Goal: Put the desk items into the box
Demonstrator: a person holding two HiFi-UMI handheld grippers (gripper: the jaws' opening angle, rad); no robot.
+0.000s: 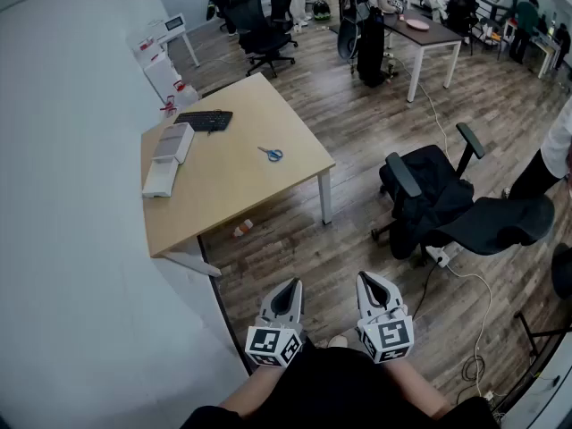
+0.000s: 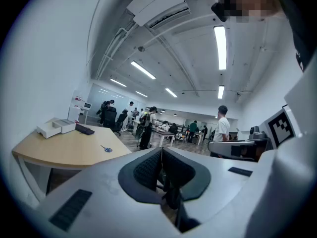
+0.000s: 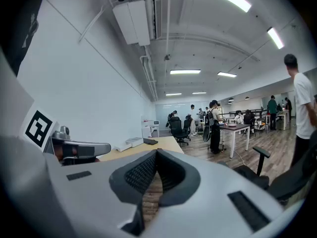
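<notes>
A light wooden desk [image 1: 223, 186] stands ahead at the upper left of the head view. On it lie a white box [image 1: 167, 156], a black keyboard [image 1: 204, 120] and blue-handled scissors [image 1: 271, 154]. My left gripper [image 1: 288, 291] and right gripper [image 1: 370, 282] hang side by side near my body over the wood floor, well short of the desk. Both are shut with nothing between the jaws. The left gripper view shows the desk [image 2: 59, 150], the scissors [image 2: 106, 148] and the keyboard [image 2: 84, 129] far beyond the shut left gripper [image 2: 161, 150]. The right gripper [image 3: 157, 152] points past the desk's corner [image 3: 148, 148].
A small object [image 1: 242, 229] lies on the floor under the desk's near edge. Two black office chairs [image 1: 447, 208] stand to the right, with a cable and power strip [image 1: 440, 257] on the floor. Several people and more desks [image 1: 420, 34] fill the far room.
</notes>
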